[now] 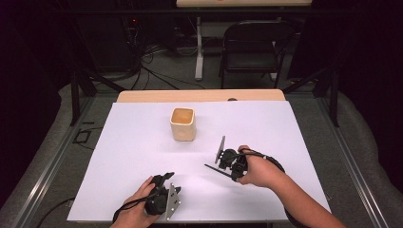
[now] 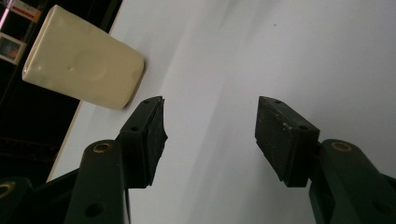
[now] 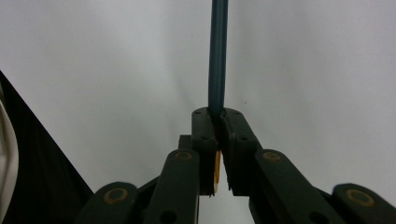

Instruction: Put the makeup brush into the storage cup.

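Well, the right gripper (image 3: 218, 122) pinches a thin, stiff-looking stick (image 3: 217, 56), perhaps a pen, by one end, while the left gripper (image 2: 210, 128) gapes below the cup (image 1: 183, 124) mid-frame.

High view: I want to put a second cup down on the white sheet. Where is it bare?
Bare: both sides of the cream cup, out to the white sheet edges, and the strip between the cup and the hands. Crowded: the near edge, around the left gripper and the right gripper, which holds a dark stick.
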Action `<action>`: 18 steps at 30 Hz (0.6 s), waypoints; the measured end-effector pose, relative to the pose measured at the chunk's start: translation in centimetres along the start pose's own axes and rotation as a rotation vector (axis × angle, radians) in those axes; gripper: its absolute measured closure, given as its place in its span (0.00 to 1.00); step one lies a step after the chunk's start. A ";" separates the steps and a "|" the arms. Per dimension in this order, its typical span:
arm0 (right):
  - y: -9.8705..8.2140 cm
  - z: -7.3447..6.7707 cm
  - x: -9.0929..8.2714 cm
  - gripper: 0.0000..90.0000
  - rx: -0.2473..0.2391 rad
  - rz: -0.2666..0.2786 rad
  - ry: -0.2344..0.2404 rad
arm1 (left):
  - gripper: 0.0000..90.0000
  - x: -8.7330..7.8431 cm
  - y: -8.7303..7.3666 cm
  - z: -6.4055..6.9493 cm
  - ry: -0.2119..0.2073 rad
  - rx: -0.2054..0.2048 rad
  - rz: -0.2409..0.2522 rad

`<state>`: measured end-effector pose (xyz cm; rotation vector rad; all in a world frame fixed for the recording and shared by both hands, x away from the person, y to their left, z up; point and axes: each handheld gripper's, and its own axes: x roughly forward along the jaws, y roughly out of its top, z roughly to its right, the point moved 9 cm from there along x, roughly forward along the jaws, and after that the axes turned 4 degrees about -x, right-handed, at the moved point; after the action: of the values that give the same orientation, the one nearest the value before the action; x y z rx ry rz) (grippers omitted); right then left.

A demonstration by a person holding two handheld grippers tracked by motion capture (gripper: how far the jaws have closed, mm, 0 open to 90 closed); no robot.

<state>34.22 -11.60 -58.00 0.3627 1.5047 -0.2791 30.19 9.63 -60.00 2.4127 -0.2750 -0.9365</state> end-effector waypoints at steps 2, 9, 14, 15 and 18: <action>0.1 0.0 0.0 0.93 0.000 -0.001 -0.001 | 0.48 0.2 0.4 0.1 0.003 0.021 -0.001; 0.2 0.1 -0.1 0.93 -0.001 0.003 0.002 | 0.49 0.5 1.1 0.1 0.019 0.075 -0.006; 0.3 -0.1 -0.2 0.93 0.002 0.000 0.007 | 0.50 0.7 1.6 0.3 0.027 0.118 -0.006; 0.4 -0.1 -0.2 0.93 0.002 0.000 0.009 | 0.50 0.7 1.6 0.3 0.029 0.129 -0.009; 0.4 -0.1 -0.2 0.93 -0.001 -0.004 0.007 | 0.50 0.8 1.8 0.4 0.033 0.138 -0.011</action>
<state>34.23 -11.19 -57.74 0.3600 1.5121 -0.2811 30.47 7.69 -59.74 2.5549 -0.3244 -0.9089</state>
